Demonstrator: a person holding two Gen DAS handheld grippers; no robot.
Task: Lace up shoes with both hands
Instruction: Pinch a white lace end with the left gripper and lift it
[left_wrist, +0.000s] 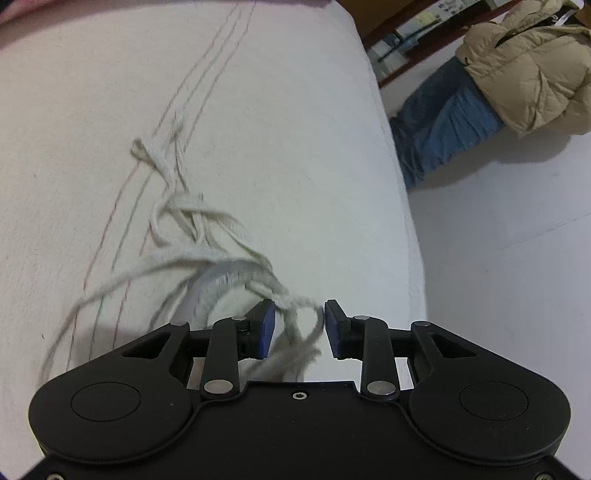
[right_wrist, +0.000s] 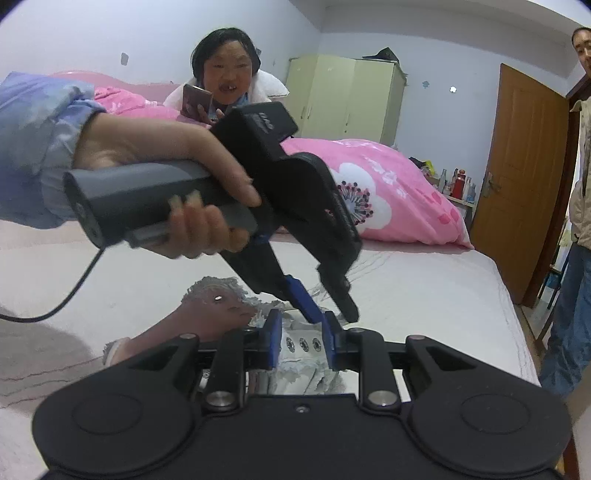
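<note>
We work on a white bed (right_wrist: 424, 280) with a pink quilt (right_wrist: 388, 184), wardrobe (right_wrist: 343, 96) and door (right_wrist: 517, 177) behind. Our left fingers (left_wrist: 299, 325) stand part-open around loose laces (left_wrist: 221, 258), gripping nothing. Right fingers (right_wrist: 303, 339), part-open, straddle the shoe (right_wrist: 299, 345), hold unclear.

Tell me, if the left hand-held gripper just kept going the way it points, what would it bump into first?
Most likely the frayed white lace strands already lying between the left hand-held gripper pads, then the white bed sheet right behind them. Depth is hard to judge here.
</note>
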